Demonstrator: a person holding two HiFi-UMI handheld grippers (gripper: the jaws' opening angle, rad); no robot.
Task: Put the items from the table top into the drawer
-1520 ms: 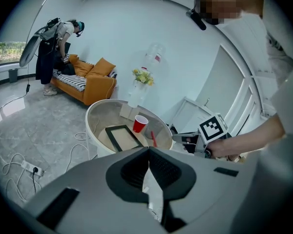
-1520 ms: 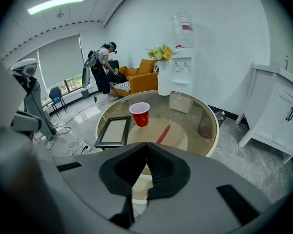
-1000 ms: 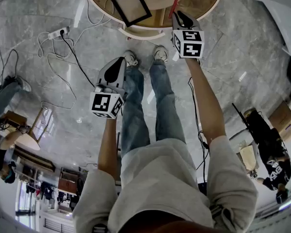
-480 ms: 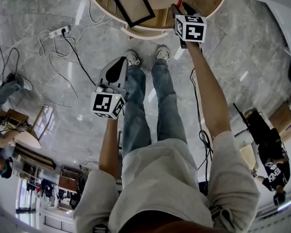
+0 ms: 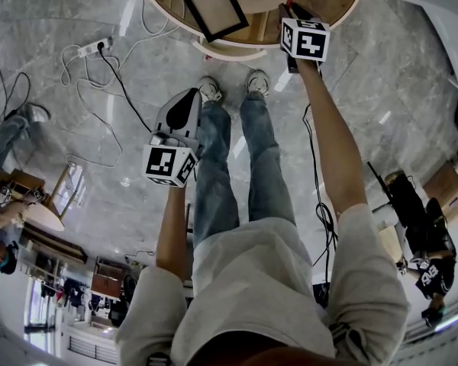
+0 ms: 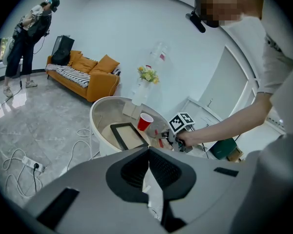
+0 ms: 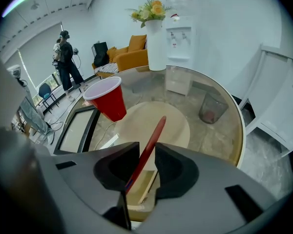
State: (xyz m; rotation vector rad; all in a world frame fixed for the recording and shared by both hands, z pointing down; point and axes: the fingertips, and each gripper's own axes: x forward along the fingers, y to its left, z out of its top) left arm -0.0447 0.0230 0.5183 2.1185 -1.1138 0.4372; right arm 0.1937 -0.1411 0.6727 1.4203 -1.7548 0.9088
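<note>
My right gripper [image 5: 290, 10] hangs over the near rim of the round glass-topped table [image 7: 219, 111], pointing steeply down. A thin red stick [image 7: 151, 140] stands slanted between its jaws. The jaws have just been closing, but a gap still shows beside the stick, so they stand open around it. Below the rim shows the open drawer [image 5: 229, 49]. A red cup [image 7: 107, 99] and a black picture frame [image 5: 216, 6] rest on the tabletop. My left gripper [image 5: 185, 101] is held low over the floor, away from the table, shut and empty.
A power strip [image 5: 91, 49] and loose cables lie on the marble floor to the left. The person's feet [image 5: 229, 88] stand just before the table. A vase of flowers [image 7: 155, 33] and a water dispenser [image 7: 180, 33] stand behind it. An orange sofa [image 6: 83, 74] is farther off.
My right gripper has moved farther over the table's rim and lower, with the red stick. The left gripper has stayed where it was.
</note>
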